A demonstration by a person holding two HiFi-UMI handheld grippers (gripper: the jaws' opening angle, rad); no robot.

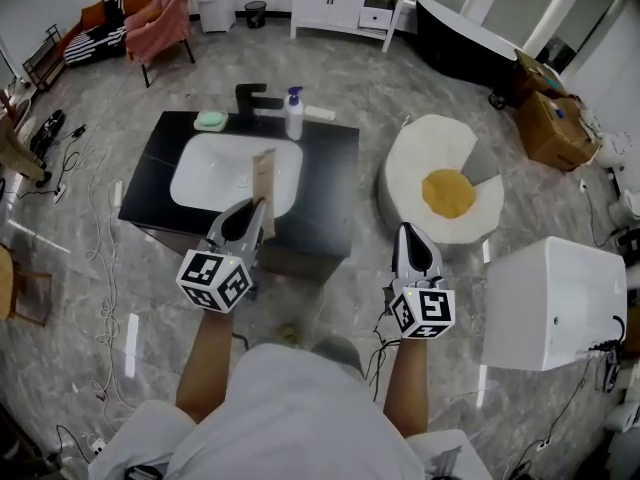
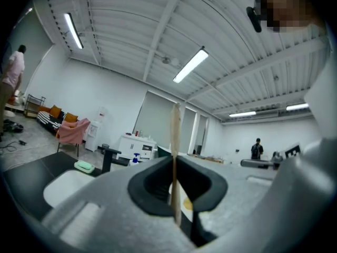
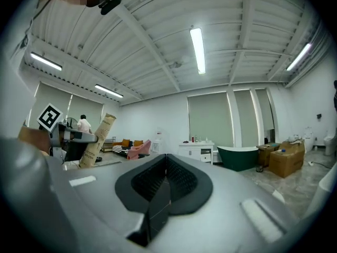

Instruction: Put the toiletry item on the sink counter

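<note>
A slim tan toiletry box (image 1: pixel 264 190) stands upright in my left gripper (image 1: pixel 256 211), which is shut on its lower part. In the left gripper view I see the box (image 2: pixel 175 157) edge-on, pinched between the two dark pads. It hangs over the front edge of the black sink counter (image 1: pixel 330 178), near the white basin (image 1: pixel 225 173). My right gripper (image 1: pixel 409 232) is shut with nothing in it, to the right of the counter and above the floor. From the right gripper view the box (image 3: pixel 98 140) shows at the left, and that gripper's own jaws (image 3: pixel 166 174) are closed and empty.
On the counter's far side stand a black faucet (image 1: pixel 255 98), a green soap (image 1: pixel 211 120) and a pump bottle (image 1: pixel 294 114). A round egg-patterned cushion (image 1: pixel 445 190) lies to the right, with a white box (image 1: pixel 550 303) beyond it. Cables trail on the floor at the left (image 1: pixel 95 258).
</note>
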